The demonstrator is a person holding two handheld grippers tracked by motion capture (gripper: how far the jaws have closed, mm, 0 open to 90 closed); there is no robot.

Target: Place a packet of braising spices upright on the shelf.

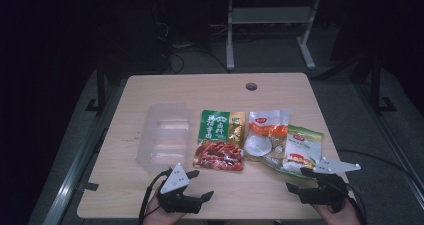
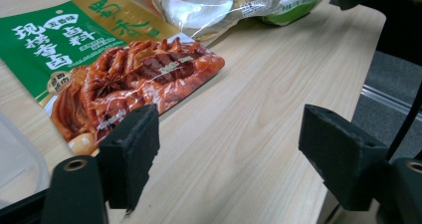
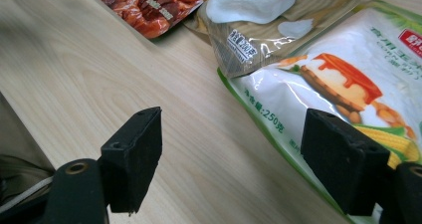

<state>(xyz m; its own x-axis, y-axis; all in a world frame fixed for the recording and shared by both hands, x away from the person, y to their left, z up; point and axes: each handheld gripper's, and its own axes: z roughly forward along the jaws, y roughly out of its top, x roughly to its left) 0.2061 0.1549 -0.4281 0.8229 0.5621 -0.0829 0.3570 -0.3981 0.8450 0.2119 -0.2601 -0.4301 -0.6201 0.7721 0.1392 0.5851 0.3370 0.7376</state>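
We take the clear plastic box (image 1: 164, 135) on the wooden table (image 1: 260, 190) as our landmark. Three food packets lie in a row to its right, as the high view shows them. The first, a green and red spice packet (image 1: 219, 141), lies just beside the box. Next comes an orange and clear packet (image 1: 265, 135), whose edge overlaps the spice packet's right side. Farthest from the box lies a green-edged corn starch packet (image 1: 302, 150), partly tucked under the orange and clear one.

The left gripper (image 1: 196, 184) rests at the near table edge, below the box's near right corner, held by a hand (image 1: 159, 216). Its jaws stand wide apart with nothing between them. In the left gripper view (image 2: 226, 159) we see bare table between the pads, and the spice packet (image 2: 124, 79) just beyond the left pad, not touching it.

The right gripper (image 1: 301, 180) sits well away from the box, at the near right part of the table, held by the other hand (image 1: 340, 216). Its jaws also stand wide and hold nothing. In the right gripper view (image 3: 231, 159) one pad hovers over the near corner of the corn starch packet (image 3: 338, 79); we cannot tell whether it touches. The other pad stands over bare wood.
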